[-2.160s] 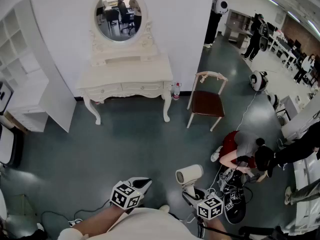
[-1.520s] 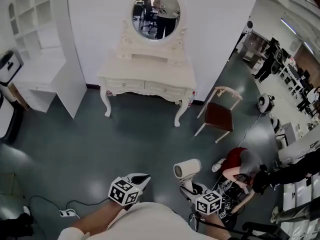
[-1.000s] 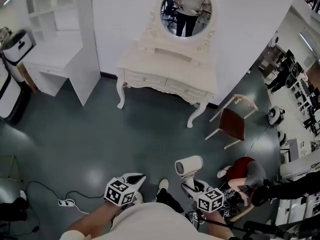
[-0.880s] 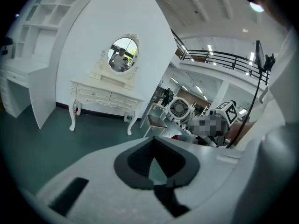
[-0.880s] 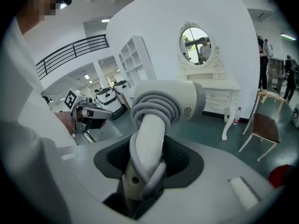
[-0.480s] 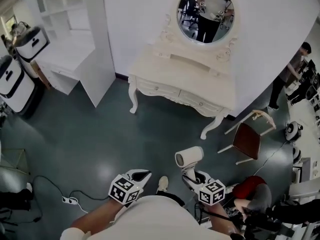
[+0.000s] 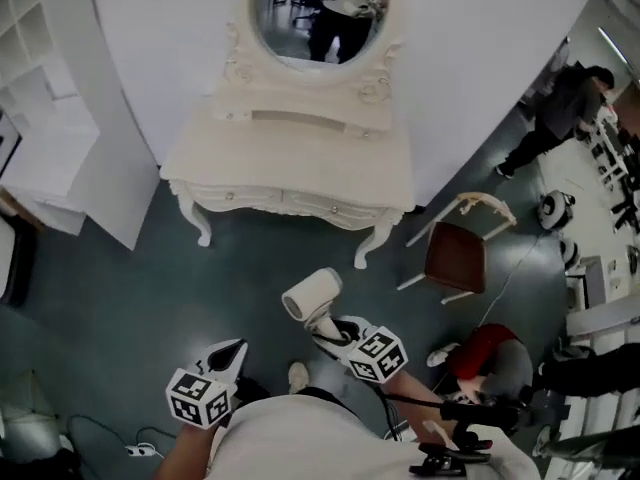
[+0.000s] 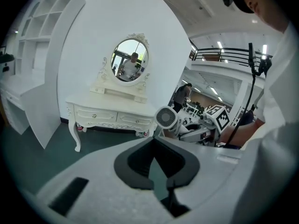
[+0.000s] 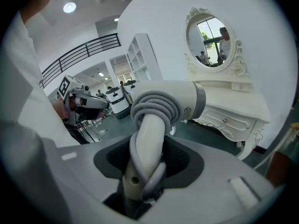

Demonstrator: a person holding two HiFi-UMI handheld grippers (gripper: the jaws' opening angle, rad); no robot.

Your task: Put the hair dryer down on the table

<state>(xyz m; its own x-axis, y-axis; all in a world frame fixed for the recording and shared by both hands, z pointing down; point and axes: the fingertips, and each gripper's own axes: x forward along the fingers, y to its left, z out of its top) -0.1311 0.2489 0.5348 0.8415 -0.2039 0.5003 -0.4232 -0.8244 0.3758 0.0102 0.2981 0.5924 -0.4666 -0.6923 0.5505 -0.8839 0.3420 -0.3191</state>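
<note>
Fingers (image 9: 182, 160) of my right gripper (image 7: 338, 330) pinched the hair dryer's handle. The white dressing table (image 7: 300, 153), its likely destination, stood just ahead. The hair dryer (image 7: 312, 296) hung above the floor, cord (image 9: 154, 108) coiled round so nothing dangled. My left gripper (image 7: 228, 353) was closed, empty, spare.

A chair (image 7: 455, 258) is standing on the dark floor (image 7: 120, 298) (its seat brown), while a person in red (image 7: 488, 351) is crouching nearby.
</note>
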